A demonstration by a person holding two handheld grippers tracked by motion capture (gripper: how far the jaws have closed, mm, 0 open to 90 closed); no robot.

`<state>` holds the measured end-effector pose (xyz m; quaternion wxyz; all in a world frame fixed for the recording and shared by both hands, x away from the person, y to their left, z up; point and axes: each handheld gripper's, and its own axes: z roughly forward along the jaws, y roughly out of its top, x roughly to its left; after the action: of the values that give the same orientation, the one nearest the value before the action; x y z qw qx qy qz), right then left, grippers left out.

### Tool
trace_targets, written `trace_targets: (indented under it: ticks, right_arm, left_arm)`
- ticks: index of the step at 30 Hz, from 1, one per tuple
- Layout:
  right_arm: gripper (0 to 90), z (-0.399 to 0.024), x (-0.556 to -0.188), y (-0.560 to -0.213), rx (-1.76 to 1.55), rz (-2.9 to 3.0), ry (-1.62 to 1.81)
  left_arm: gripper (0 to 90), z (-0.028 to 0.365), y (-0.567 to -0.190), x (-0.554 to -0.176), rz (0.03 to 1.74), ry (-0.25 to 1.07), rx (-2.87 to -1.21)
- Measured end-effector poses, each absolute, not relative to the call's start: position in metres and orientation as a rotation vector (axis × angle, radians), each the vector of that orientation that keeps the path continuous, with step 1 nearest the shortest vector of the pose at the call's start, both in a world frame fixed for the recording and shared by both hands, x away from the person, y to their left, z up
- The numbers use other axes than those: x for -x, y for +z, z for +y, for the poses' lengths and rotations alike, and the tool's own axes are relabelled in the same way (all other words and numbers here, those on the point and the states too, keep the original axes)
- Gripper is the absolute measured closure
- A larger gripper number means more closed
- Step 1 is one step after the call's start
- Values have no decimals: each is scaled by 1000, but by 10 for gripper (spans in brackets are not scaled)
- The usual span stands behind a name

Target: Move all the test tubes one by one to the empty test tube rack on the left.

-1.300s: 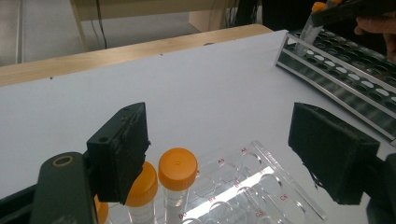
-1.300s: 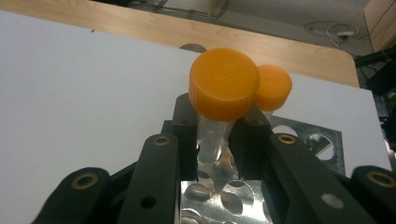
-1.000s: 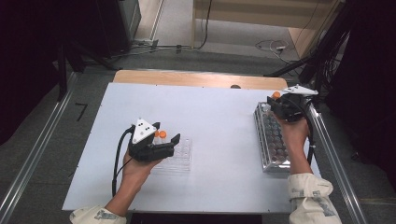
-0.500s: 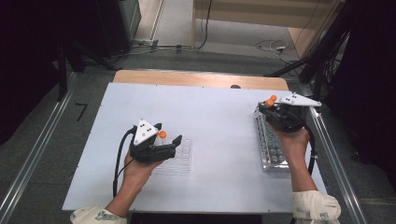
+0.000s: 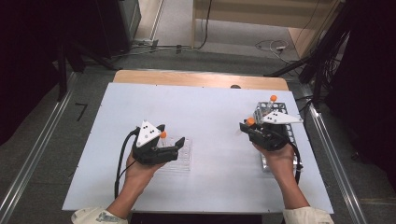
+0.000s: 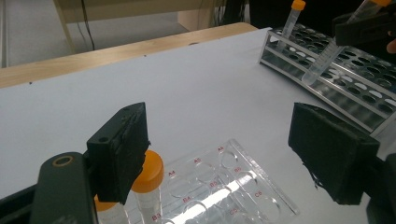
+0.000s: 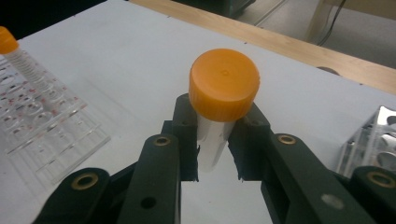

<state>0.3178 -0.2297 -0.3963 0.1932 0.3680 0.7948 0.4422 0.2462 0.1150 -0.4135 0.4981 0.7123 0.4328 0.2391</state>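
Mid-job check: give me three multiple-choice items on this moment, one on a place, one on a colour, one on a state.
1. Where is the metal tube rack?
A. At the table's right side
B. At its left edge
C. On the floor

2. What colour is the cap of the tube in the right gripper?
A. Blue
B. Orange
C. White

3. How does the left gripper stand?
A. Shut on a tube
B. Shut on nothing
C. Open over the clear well plate

Answers: 1 A, the high view shows it there; 2 B, the right gripper view shows it; 3 C, jaws apart.
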Motion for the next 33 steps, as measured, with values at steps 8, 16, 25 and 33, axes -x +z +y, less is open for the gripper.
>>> trace_targets:
  ticks: [8,16,25,33]
  right_arm:
    - [714,-212,-310,-404,-965,2306,1235]
    - [714,-189,-301,-410,-864,2400,1232]
    - [714,-161,-287,-422,-738,2521,1209]
    - [714,-143,-279,-427,-669,2576,1197]
  left_arm:
    - [210,111,-412,-243,1023,560,-1725]
    - [213,101,-409,-236,971,493,-1727]
    - [221,85,-410,-230,916,448,-1752]
    - [266,70,-412,-229,877,414,-1756]
